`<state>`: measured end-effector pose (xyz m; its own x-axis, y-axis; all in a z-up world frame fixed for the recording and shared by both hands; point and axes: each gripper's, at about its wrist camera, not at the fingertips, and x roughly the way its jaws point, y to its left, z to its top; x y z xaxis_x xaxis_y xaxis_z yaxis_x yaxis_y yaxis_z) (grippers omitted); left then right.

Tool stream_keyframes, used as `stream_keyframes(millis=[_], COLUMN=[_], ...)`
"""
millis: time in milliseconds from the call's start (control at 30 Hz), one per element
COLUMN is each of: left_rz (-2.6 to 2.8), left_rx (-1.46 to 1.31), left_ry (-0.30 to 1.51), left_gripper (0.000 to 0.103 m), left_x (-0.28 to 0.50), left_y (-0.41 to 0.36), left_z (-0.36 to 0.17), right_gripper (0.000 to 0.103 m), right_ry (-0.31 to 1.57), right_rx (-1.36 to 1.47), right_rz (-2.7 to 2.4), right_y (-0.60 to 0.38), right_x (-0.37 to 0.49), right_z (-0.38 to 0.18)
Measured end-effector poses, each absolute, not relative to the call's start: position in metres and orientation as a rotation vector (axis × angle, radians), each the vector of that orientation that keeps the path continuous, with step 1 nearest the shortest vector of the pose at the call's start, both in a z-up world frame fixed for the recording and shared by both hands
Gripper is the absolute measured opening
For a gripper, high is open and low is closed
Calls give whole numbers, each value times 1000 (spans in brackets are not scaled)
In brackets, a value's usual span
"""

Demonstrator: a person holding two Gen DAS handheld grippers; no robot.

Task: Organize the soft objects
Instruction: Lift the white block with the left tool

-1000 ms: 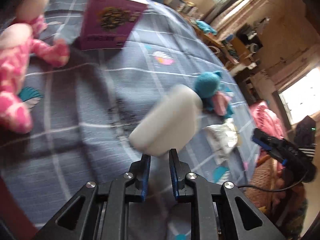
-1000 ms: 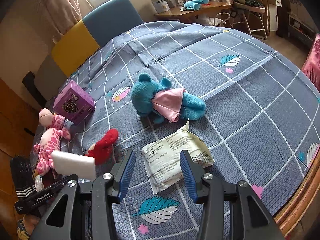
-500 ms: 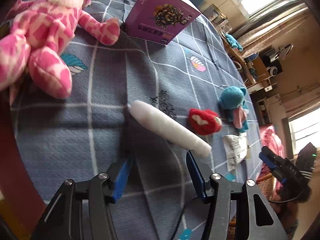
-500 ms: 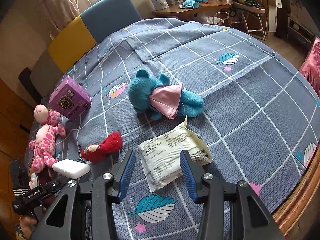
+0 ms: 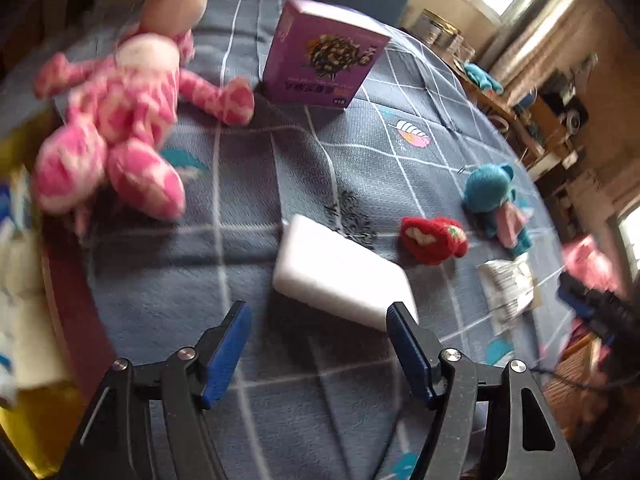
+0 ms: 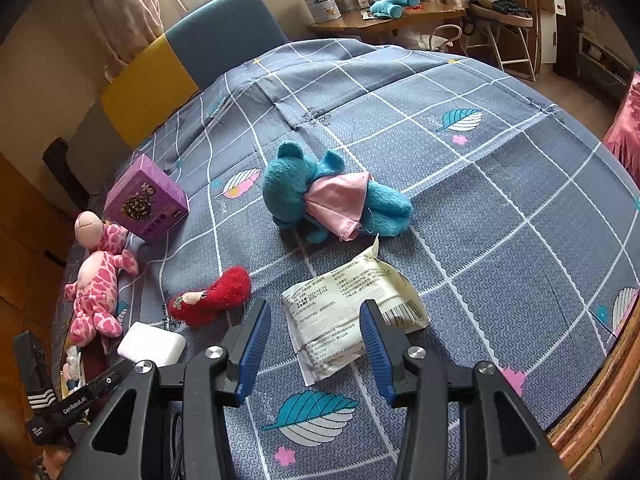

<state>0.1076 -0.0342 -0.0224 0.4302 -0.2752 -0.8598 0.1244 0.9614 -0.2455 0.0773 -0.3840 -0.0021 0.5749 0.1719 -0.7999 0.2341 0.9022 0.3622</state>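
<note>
White sponge point(image 5: 340, 270) on the bedspread point(image 6: 460, 168)
Left gripper point(image 5: 318, 334) — jaws just opening, clear of it; right gripper point(image 6: 316, 336) spread, empty

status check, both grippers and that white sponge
Left gripper open, jaws just opened. White sponge flat on the bedspread, released. Right gripper open over the packet. Nothing blocking.

Bare quilt point(image 6: 500, 168) lies right of the teal plush point(image 6: 320, 200); toys crowd the left
</note>
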Motion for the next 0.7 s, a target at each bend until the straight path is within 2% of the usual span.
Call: stream_keyframes(millis=[233, 300, 367, 467, 700], left_rz=[-535, -640, -722, -790, -949], left_rx=[464, 642, 784, 896, 926], left_ry=[949, 895, 898, 954, 1065], left_gripper=[80, 87, 88, 88, 88], left_x=[92, 89, 93, 114, 147], left_y=[-72, -84, -98, -112, -128], left_z=[2, 2, -8, -25, -37], right_gripper=[46, 46, 46, 46, 46], right_ry=[964, 966, 966, 971, 1013], right_rx=[467, 464, 463, 470, 488], right_rz=[-13, -6, 2, 11, 44], right_y=[-384, -383, -383, -383, -383], right_x=[77, 78, 78, 78, 82], right_z=[-2, -2, -2, -2, -8])
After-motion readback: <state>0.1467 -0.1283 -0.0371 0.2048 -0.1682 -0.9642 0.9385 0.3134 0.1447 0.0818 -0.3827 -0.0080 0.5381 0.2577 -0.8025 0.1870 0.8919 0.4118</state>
